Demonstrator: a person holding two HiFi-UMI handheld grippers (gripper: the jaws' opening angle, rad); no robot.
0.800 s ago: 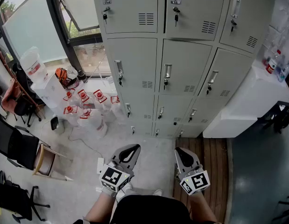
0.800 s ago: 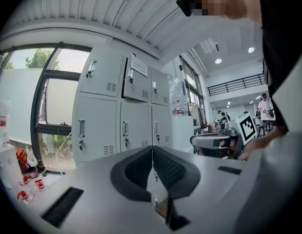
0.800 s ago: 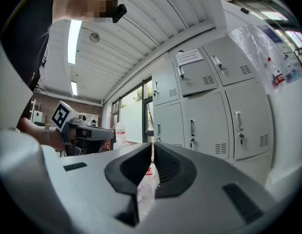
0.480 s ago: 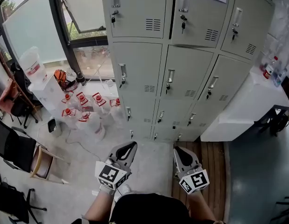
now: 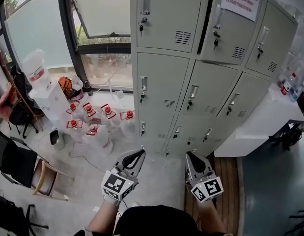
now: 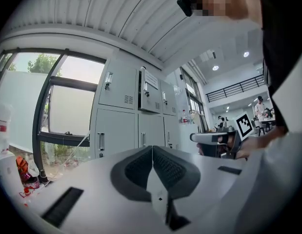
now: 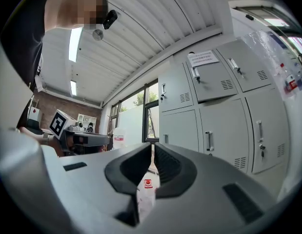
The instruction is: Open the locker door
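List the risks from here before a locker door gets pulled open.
Both the left gripper and right gripper are shut and hang short of the lockers; reaching in like that would likely bump a handle rather than grip it. The keys hang just under the handles and could be snagged. The red-capped jugs stand right by the left column, a trip risk.

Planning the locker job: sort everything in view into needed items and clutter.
Job: locker doors; left gripper; right gripper, both shut and empty.
Lying about: water jugs; chairs; white counter; bottles.
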